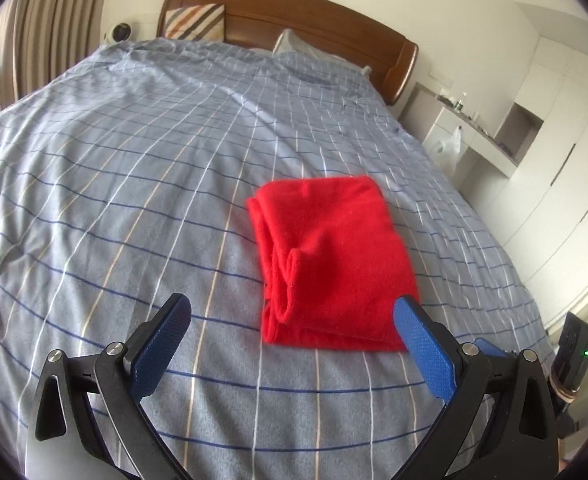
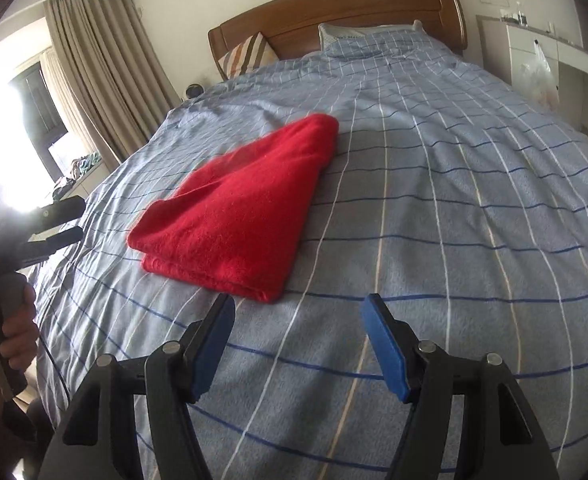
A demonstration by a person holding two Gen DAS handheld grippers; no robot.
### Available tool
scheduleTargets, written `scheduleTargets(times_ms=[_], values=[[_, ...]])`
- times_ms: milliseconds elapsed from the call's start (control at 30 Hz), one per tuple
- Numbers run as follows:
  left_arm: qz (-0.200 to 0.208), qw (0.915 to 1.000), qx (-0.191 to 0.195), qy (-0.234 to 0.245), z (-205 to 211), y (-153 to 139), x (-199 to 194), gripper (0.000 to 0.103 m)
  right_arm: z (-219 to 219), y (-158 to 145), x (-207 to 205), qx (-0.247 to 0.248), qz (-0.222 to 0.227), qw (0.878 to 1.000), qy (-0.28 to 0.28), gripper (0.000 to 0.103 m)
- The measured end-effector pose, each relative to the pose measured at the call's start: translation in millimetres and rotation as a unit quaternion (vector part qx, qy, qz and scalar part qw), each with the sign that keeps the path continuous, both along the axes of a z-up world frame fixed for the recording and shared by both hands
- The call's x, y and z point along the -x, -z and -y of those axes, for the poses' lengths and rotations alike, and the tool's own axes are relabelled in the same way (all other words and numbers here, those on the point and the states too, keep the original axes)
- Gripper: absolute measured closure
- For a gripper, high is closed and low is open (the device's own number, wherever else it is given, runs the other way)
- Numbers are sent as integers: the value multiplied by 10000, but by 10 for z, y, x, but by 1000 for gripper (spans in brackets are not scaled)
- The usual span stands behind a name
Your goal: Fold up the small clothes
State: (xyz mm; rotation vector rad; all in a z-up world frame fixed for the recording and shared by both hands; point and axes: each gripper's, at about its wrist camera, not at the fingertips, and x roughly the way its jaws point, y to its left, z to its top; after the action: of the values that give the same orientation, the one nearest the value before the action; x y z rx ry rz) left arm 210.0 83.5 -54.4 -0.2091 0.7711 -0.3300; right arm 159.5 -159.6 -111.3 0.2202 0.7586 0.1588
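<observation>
Now the red cloth (image 1: 330,264) lies folded flat on the bed (image 1: 114,200). It looks like a neat square with the layers stacked, so the fold seems done, or close to it.

Your left gripper (image 1: 294,340) has its fingers (image 1: 166,344) wide apart, with nothing between them. The cloth sits just ahead of them, and its near right corner is right by the right finger. I cannot tell if that finger touches the cloth.

Your right gripper (image 2: 298,336) also has its fingers (image 2: 386,344) apart, and they hold nothing. They are less wide than the left ones. The cloth (image 2: 238,204) is just ahead of the left finger and off to that side. Only bed cover shows between the fingers.

Both grippers tip down at the bed. That lets you see the cloth and check the fold. Your left hand (image 2: 10,320) shows at the edge of the right view, wrapped round its handle.

The open folds of the cloth face left in the left view. The smooth folded edge faces the right gripper. I think the cloth will stay put, since it is soft and lies flat. If you want it neater, press the loose rolled edges down.
</observation>
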Motion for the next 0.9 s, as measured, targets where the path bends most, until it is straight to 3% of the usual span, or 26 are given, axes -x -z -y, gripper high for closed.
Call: scheduleTargets(times_ms=[267, 400, 567, 900], values=[[34, 9976, -690, -62, 281, 520, 660, 1, 131, 142, 697, 786, 322, 9956, 400, 28], [-22, 9963, -856, -51, 493, 739, 727, 1, 190, 290, 873, 1130, 327, 9919, 475, 26], [139, 9894, -1449, -30, 679, 948, 766, 1, 219, 472, 964, 1152, 384, 9915, 473, 18], [212, 9874, -1563, -101, 698, 1012, 800, 0, 165, 574, 988, 1355, 465, 9881, 563, 14]])
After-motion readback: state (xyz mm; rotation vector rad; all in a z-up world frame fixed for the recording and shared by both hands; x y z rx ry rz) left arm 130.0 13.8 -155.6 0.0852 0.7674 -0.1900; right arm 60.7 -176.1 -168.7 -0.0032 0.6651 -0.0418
